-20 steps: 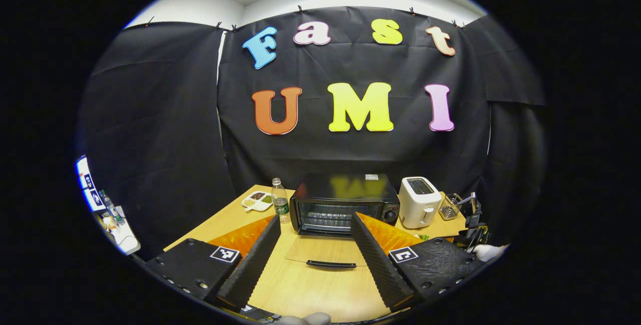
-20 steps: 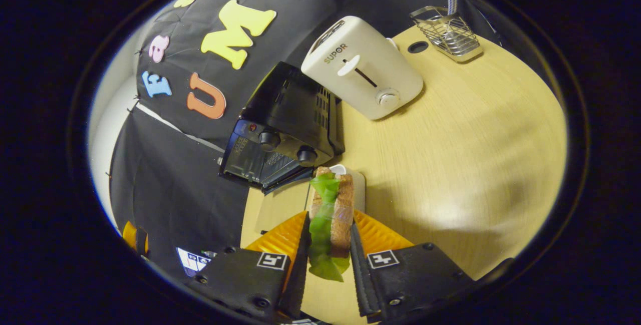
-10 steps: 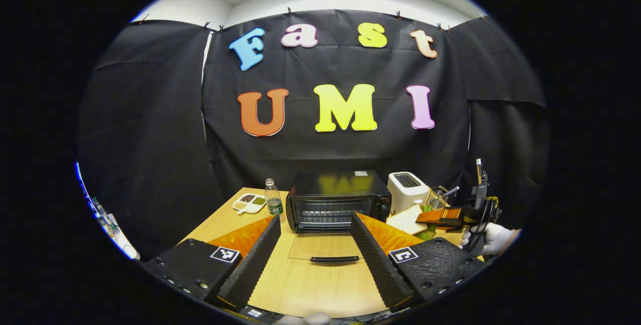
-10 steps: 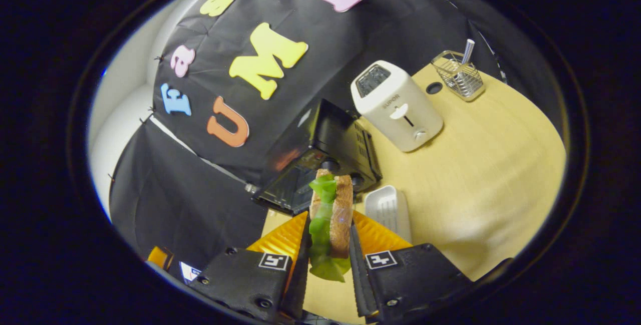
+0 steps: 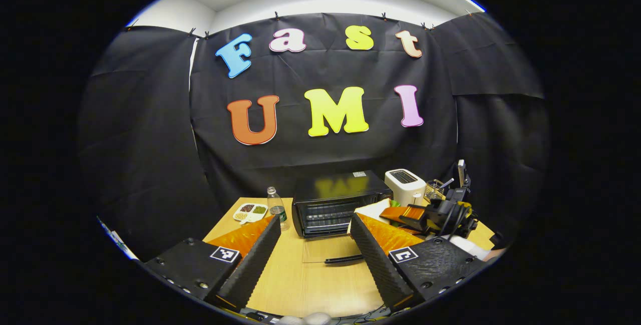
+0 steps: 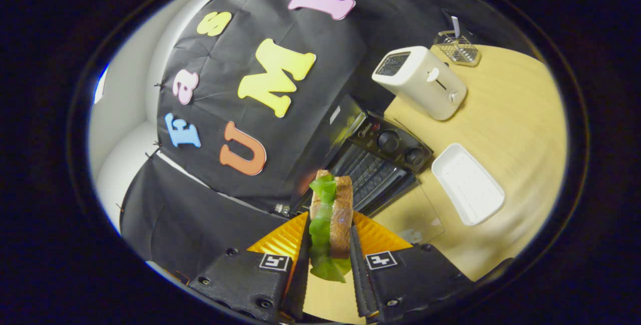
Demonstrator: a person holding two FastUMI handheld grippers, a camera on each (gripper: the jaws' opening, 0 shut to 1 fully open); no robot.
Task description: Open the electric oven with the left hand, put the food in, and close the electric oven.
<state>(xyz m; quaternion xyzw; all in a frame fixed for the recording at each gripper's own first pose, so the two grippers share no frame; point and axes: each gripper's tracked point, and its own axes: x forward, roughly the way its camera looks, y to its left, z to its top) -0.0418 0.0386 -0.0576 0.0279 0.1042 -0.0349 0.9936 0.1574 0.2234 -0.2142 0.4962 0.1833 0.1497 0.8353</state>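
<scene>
Moved since the earlier frame: the right gripper (image 6: 328,260), with the sandwich (image 6: 330,225) in its grasp, has swung from beside the toaster to a spot in front of the oven's open mouth; in the left gripper view the oven (image 5: 341,202) sits smaller and farther off than a second ago.

Right gripper: fingers closed on the sandwich, one on each bread face, green lettuce hanging out at the lower edge. In the left gripper view this gripper (image 5: 395,212) appears at about 3 o'clock of the oven, held level, sandwich (image 5: 373,210) just beside the oven's right front corner.

Left gripper (image 5: 313,245): fingers spread wide, nothing between them, held back from the table (image 5: 305,285) edge and facing the oven.

Oven: black, door (image 5: 328,250) folded flat onto the table with its handle toward the viewer; wire rack visible inside, nothing on it as far as can be seen.

White tray (image 6: 468,185): on the table at 4 o'clock of the oven in the right gripper view, nothing in it.

Toaster (image 6: 420,82): white, at 2 o'clock of the oven.

Wire basket (image 6: 456,47): beyond the toaster, holding one upright item.

Divided dish (image 5: 248,211): at 9 o'clock of the oven, with portions of small food; bottle (image 5: 277,207) standing between the dish and the oven.
</scene>
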